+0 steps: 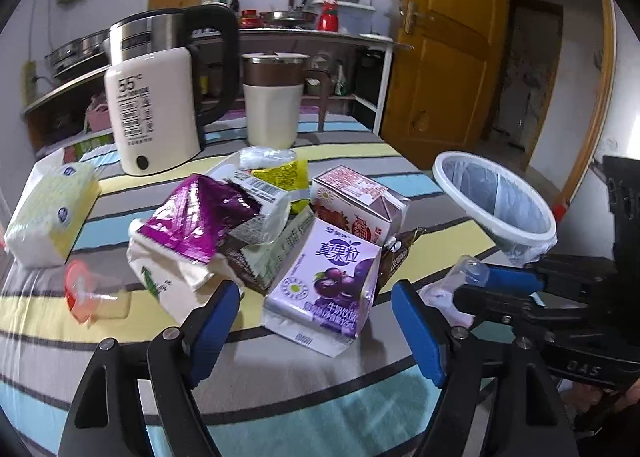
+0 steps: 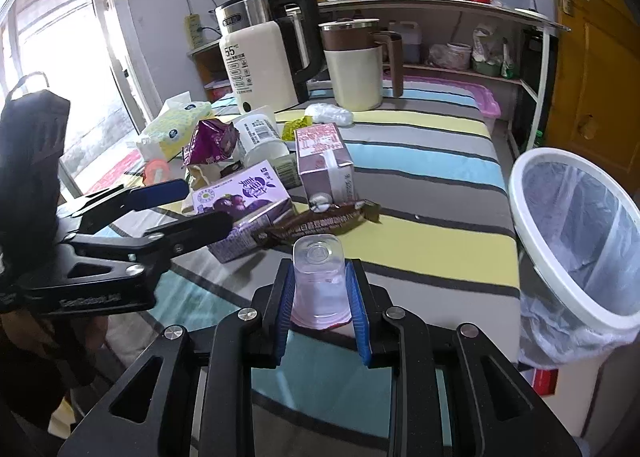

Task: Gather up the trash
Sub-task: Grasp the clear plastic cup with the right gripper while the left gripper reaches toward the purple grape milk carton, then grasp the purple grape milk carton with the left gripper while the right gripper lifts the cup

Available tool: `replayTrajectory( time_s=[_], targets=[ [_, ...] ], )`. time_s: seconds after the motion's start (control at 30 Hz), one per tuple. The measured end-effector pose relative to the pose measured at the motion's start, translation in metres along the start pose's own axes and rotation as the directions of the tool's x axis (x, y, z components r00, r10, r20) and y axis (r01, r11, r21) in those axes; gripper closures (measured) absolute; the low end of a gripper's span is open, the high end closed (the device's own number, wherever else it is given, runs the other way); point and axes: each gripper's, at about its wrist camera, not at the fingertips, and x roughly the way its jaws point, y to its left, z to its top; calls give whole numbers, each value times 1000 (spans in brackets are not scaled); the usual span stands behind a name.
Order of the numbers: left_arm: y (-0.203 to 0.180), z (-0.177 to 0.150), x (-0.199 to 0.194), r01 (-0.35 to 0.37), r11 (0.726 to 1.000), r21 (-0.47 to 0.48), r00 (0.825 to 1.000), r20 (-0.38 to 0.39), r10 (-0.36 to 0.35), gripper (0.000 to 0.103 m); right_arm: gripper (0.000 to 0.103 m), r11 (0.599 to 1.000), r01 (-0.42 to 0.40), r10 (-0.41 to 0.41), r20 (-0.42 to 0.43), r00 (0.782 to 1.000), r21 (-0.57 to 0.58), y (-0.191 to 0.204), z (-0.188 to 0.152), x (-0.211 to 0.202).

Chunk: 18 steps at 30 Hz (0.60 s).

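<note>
Now right tool around clear cup

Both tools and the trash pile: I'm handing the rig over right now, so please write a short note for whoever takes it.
Right tool: shut on a clear plastic cup, held above the striped table.
Left tool: open, empty, facing the purple milk carton.
Bin: white, bag-lined, beside the table's edge on the right tool's side; nothing visible inside.
Still on the table: purple carton, pink carton, purple wrapper, brown wrapper, yellow packet, red lid.
Done: cup picked up.
Left: drop the cup in the bin, then clear the pile.
</note>
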Motion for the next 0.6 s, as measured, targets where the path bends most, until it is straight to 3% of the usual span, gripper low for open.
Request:
replayTrajectory(
  time_s=[0.17,0.23,0.33,0.6],
  targets=[
    [-8,0,9,-12,1000,26,999,-29,13,25,75,1000,15,-15,4,1000,13,-4,-2,-5],
    [-10,0,10,-24,999,25,999,-33,25,40,75,1000,22,-22,8,1000,17,-5,-2,-7],
    [-12,-1,8,-34,999,16,999,-29,34,46,75,999,30,-30,14,999,23,-7,-3,-10],
    [-18,-6,-10,-80,997,-18,997,8,80,46,75,999,43,-44,34,998,34,-11,-5,-20]
  ],
)
